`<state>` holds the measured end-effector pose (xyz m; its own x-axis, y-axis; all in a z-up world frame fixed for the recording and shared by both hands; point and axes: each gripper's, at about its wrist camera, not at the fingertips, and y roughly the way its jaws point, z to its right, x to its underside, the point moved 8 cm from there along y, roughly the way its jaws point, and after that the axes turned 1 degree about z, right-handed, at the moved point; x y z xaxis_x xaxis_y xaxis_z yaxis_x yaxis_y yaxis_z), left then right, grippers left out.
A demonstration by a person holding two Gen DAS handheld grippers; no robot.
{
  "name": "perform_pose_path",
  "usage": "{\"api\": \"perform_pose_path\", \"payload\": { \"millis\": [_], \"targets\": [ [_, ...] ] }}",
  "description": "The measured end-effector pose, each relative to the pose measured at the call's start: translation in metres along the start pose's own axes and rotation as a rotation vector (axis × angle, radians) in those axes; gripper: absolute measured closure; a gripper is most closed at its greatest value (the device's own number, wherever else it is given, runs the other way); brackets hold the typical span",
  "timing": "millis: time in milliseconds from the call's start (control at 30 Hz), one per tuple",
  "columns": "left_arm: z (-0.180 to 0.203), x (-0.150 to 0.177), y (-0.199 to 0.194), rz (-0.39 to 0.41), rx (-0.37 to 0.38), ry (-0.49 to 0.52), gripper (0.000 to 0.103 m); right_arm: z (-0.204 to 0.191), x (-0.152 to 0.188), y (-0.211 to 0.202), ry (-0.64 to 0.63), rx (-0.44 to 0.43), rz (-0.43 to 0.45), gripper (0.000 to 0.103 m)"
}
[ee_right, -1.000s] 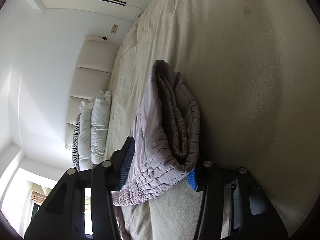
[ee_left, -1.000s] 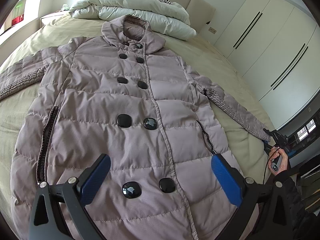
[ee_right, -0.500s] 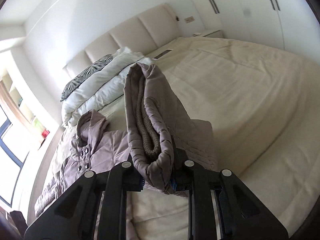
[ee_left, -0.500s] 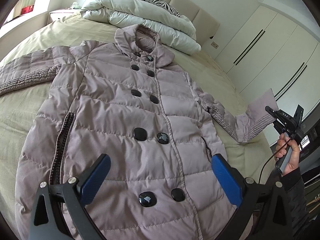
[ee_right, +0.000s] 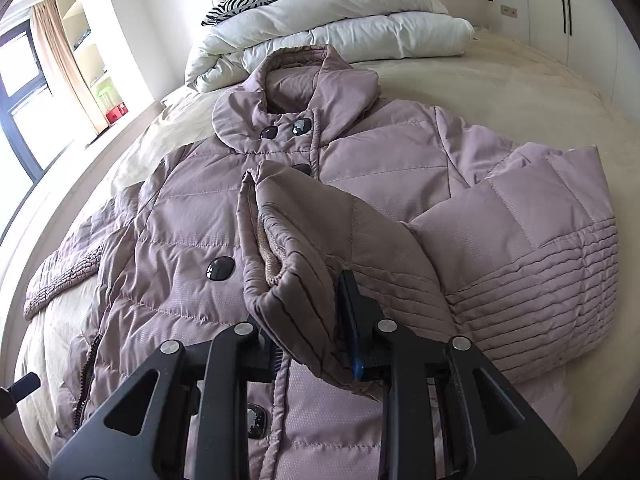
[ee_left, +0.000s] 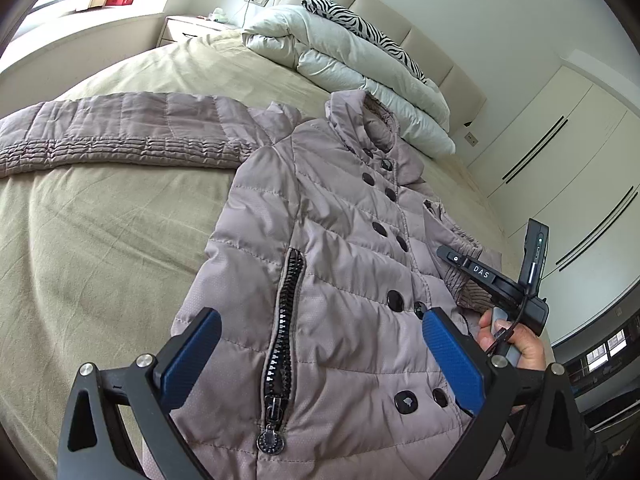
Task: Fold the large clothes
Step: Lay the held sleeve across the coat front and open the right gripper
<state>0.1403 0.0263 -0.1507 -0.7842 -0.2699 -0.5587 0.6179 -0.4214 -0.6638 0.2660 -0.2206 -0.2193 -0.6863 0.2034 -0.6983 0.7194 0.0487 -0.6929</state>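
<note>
A mauve quilted coat (ee_left: 340, 264) with black buttons lies face up on the bed, also in the right wrist view (ee_right: 180, 216). Its left sleeve (ee_left: 120, 136) stretches out flat to the left. My right gripper (ee_right: 308, 344) is shut on the right sleeve cuff (ee_right: 288, 264) and holds it over the coat's front, with the sleeve (ee_right: 520, 248) folded inward; it shows from outside in the left wrist view (ee_left: 480, 276). My left gripper (ee_left: 320, 360) is open and empty, above the coat's lower left side near the pocket zip (ee_left: 286, 320).
The bed (ee_left: 100, 240) has a beige cover. A folded white duvet (ee_left: 352, 68) and a zebra pillow (ee_left: 360, 28) lie at the headboard. White wardrobe doors (ee_left: 560, 160) stand to the right. A window ledge (ee_right: 60, 152) runs along the left.
My right gripper has carried the right sleeve cuff from the bed's right side inward over the coat's front. My left gripper has shifted left toward the pocket zip, staying open.
</note>
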Motion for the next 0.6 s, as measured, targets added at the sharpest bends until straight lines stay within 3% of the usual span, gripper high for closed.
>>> {"api": "perform_pose_path", "payload": {
  "millis": [33, 67, 133, 300, 400, 533, 600],
  "targets": [
    [-0.003, 0.000, 0.001, -0.002, 0.001, -0.005, 0.000, -0.004, 0.010, 0.002, -0.026, 0.007, 0.014, 0.067],
    [-0.004, 0.001, 0.002, -0.003, 0.002, -0.009, 0.000, -0.008, 0.010, 0.004, -0.044, -0.004, 0.019, 0.042],
    [-0.003, 0.000, 0.006, -0.008, 0.008, -0.009, 0.000, -0.013, 0.012, 0.004, -0.037, -0.035, 0.024, 0.022],
    [0.020, -0.005, 0.022, -0.030, 0.040, 0.016, 0.000, -0.020, 0.011, -0.011, -0.024, -0.071, 0.033, 0.022],
    [0.052, -0.011, 0.048, -0.069, 0.077, 0.057, 0.000, -0.005, 0.012, -0.038, 0.087, -0.177, 0.059, 0.022],
    [0.109, -0.015, 0.105, -0.173, 0.189, 0.079, 0.002, 0.033, 0.025, -0.065, 0.295, -0.345, 0.049, 0.022],
    [0.134, -0.015, 0.136, -0.240, 0.238, 0.075, 0.010, 0.053, 0.033, -0.075, 0.361, -0.384, 0.055, 0.022]
  ]
}}
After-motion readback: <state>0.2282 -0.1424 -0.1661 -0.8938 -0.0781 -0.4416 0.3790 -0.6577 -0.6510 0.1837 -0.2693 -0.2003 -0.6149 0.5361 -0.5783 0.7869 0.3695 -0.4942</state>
